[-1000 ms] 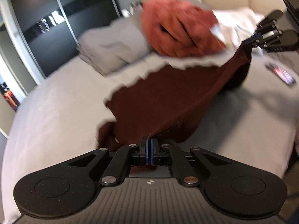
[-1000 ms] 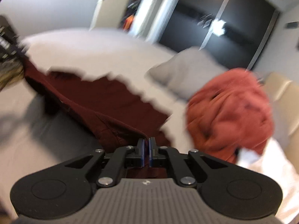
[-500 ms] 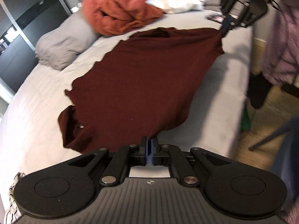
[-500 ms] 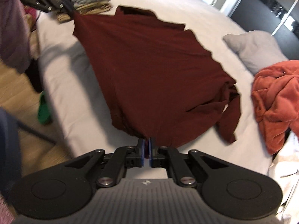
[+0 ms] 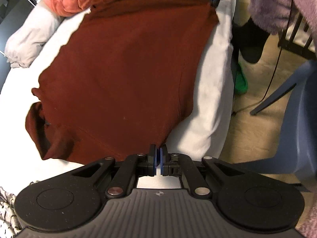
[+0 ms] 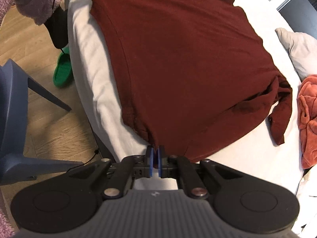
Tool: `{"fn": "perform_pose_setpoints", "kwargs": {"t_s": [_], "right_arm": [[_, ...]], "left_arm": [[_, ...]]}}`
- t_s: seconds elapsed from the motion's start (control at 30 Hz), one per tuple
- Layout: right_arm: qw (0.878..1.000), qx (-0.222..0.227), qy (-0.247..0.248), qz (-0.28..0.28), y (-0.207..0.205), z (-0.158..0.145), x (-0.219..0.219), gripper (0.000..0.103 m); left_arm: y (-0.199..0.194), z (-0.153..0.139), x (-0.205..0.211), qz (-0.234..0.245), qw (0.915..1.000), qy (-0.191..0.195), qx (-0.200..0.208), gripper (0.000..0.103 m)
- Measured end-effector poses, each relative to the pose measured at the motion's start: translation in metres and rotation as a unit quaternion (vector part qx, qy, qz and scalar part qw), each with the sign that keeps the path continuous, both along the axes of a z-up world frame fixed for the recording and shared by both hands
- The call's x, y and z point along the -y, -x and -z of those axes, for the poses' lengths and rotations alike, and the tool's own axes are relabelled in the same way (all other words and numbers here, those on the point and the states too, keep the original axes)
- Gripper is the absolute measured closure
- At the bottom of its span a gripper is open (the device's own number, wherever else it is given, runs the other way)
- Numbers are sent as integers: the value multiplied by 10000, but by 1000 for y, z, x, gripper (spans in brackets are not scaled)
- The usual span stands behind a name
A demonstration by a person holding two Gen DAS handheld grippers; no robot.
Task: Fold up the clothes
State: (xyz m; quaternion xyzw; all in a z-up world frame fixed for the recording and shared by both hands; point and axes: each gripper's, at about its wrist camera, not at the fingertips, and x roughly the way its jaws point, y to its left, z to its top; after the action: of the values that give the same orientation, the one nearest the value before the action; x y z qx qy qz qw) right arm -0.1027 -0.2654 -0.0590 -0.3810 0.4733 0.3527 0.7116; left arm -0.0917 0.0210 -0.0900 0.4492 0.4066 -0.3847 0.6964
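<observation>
— Two corners of the maroon shirt (image 5: 126, 63) are pinched, one in each claw: our left gripper (image 5: 158, 158) has its blue pads nearly closed on the hem, our right gripper (image 6: 155, 159) likewise. The shirt lies spread across the white bed (image 5: 214, 91), near its edge.

— We should keep the hem taut and level as we lower it, I'd say, so no crease sets before folding.

— Agreed. Our left view shows one bunched sleeve (image 5: 37, 127); our right view shows the other sleeve (image 6: 281, 115) trailing beside the orange garment (image 6: 309, 123).

— Both want flattening first, we judge.
</observation>
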Motion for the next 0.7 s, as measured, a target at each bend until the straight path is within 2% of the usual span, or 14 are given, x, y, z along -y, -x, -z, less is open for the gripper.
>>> {"fn": "perform_pose_setpoints", "kwargs": {"t_s": [0.27, 0.3, 0.33, 0.37, 0.4, 0.43, 0.47, 0.5, 0.6, 0.7], "right_arm": [[9999, 80, -17, -75, 0, 7, 0, 93], [9999, 64, -42, -83, 0, 5, 0, 87], [9999, 20, -77, -97, 1, 5, -1, 66], [9999, -34, -125, -115, 2, 4, -1, 52], [9997, -19, -154, -166, 4, 1, -2, 41], [9996, 21, -154, -237, 7, -2, -2, 41], [9995, 83, -161, -263, 9, -6, -2, 41], [9994, 150, -172, -274, 10, -10, -2, 41], [9986, 311, -384, -196, 9, -22, 2, 41], [9968, 517, -603, 72, -2, -37, 8, 41]], "left_arm": [[-7, 6, 0, -218, 9996, 38, -167, 100], [-7, 5, -1, -234, 9996, 46, -166, 98], [-7, 3, -1, -250, 9995, 54, -164, 97], [-7, 1, -2, -280, 9994, 85, -193, 91], [-7, -3, -3, -315, 9991, 126, -237, 80], [-7, -6, -5, -351, 9988, 168, -281, 74], [-7, -11, -7, -384, 9986, 245, -277, 60], [-7, -17, -10, -414, 9983, 339, -250, 54], [-10, -39, -19, -594, 9957, 699, -157, 54], [-24, -64, -33, -1037, 9868, 1242, -94, 53]]}}
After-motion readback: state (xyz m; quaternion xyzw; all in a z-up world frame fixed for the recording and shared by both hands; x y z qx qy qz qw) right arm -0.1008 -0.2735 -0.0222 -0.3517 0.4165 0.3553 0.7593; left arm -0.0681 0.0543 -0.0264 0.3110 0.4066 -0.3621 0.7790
